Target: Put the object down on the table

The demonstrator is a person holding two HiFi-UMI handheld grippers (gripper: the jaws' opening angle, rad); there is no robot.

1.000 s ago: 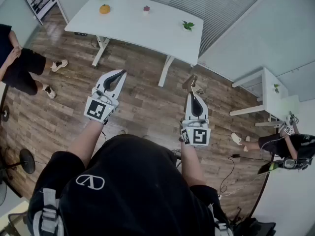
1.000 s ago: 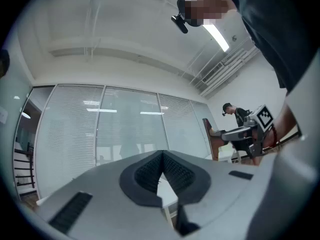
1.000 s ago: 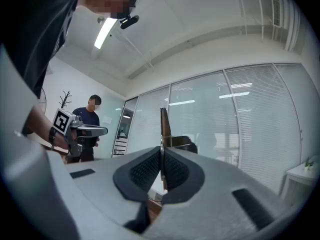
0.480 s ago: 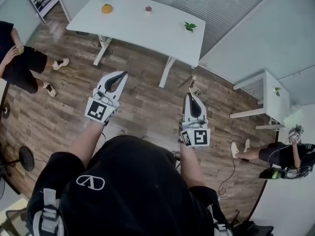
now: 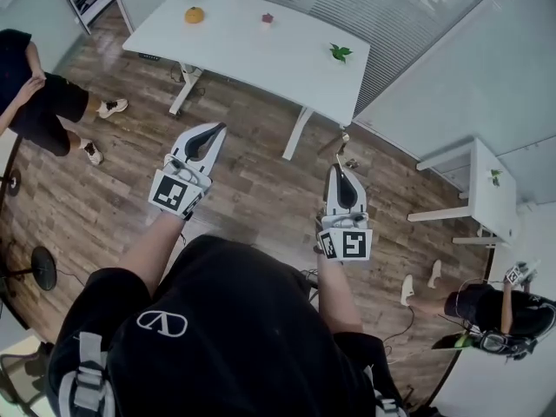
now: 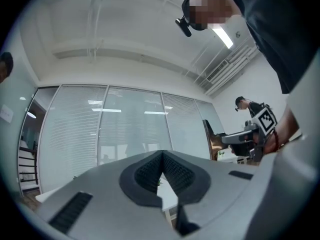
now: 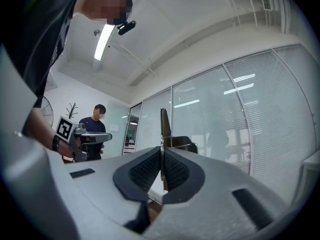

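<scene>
Gripping a tool in each hand, the person in the black top stands over the wood floor, both arms held forward. The left tool has its tips drawn together with nothing between them; its own view shows the dark pads meeting at the tip. The right tool is clamped on a thin brown object, which juts past the tips toward the floor; in the right gripper view that flat strip stands on edge between the closed pads. So the object is in the air, well apart from the white tabletop ahead. On that tabletop sit an orange item, a small reddish thing and a leafy sprig.
</scene>
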